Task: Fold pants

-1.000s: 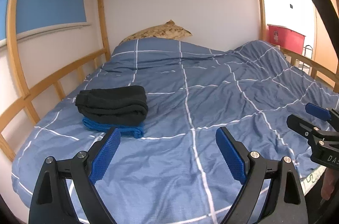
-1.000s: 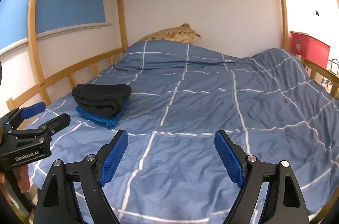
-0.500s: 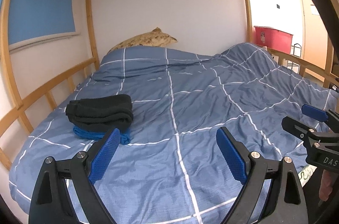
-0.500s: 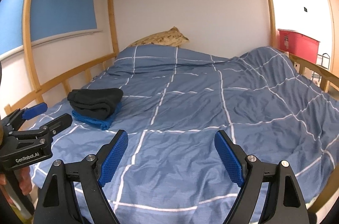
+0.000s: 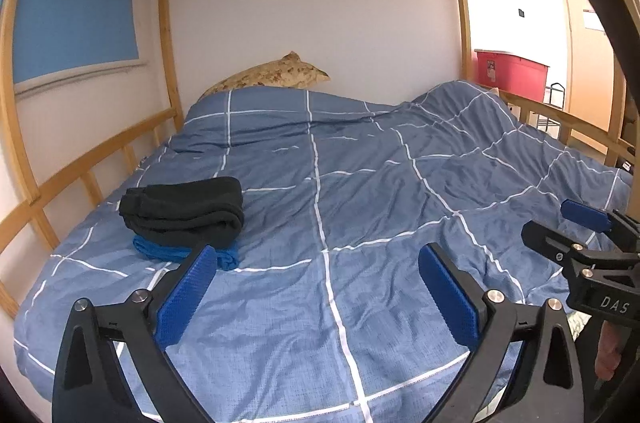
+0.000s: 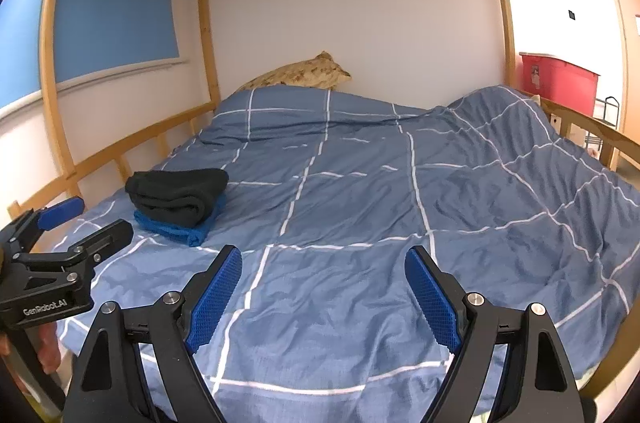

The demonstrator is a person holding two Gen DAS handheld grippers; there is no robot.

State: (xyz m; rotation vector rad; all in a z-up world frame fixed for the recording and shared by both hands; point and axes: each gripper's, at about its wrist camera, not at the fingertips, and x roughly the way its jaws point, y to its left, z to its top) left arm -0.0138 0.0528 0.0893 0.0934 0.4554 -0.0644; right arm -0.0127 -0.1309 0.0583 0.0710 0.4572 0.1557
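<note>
Two folded garments sit stacked at the bed's left side: black pants [image 5: 182,209] atop blue pants [image 5: 184,255]. Left gripper [image 5: 316,299] and right gripper [image 6: 324,299] spread wide, empty, w/ nothing between pads. We judge folding done; approx. next: retract w/o snagging duvet [image 5: 380,203].
</note>
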